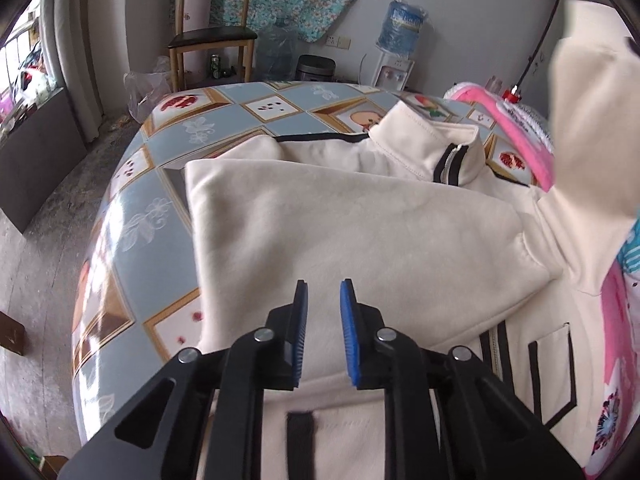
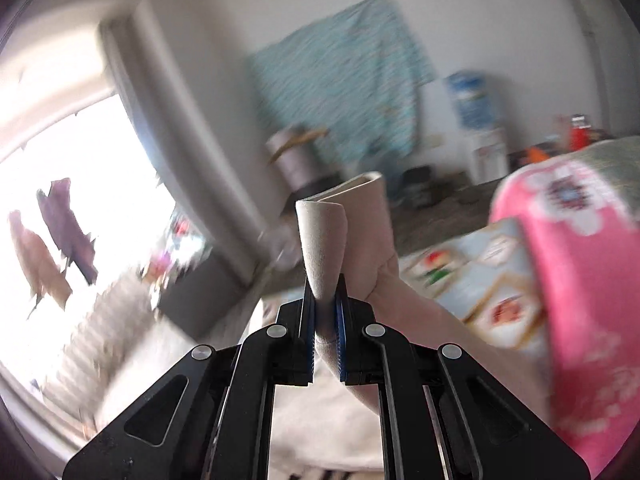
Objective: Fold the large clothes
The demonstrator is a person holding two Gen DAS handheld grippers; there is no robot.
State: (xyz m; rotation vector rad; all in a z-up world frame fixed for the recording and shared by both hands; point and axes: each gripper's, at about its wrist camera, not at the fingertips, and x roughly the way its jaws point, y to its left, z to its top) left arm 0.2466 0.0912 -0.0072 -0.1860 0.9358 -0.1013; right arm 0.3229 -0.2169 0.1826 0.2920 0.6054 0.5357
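Table covering [image 1: 132, 216]: glossy oilcloth of grey-blue tiles with fruit and flower pictures, bare along the left edge of the left wrist view.
Jacket [image 1: 340, 216]: large cream fleece jacket with black trim, spread flat over the middle of the table, collar toward the far side, black-edged pockets nearest the camera.
Near sleeve: already laid across the chest, its straight edge toward the left.
Collar [image 1: 440, 148]: stand-up, black-striped zip at the front, resting just short of the pink quilt.
Left gripper [image 1: 323, 284]: black frame, blue-padded fingers, hovering low over the jacket's front; jaws narrowly apart, nothing pinched between them.
Lifted sleeve [image 1: 588, 128]: cream, raised off the table at the right of the left wrist view, hanging above the jacket's shoulder.
Right gripper [image 2: 325, 280]: clamped tight on a fold of that cream sleeve [image 2: 324, 240], cuff end sticking up beyond the fingertips; background heavily blurred.
Pink quilt [image 2: 580, 248]: flowered, bunched at the table's right side, beside the jacket.
Far wall: wooden chair [image 1: 212, 32] left, blue water dispenser [image 1: 400, 28] right, teal floral cloth hung between.
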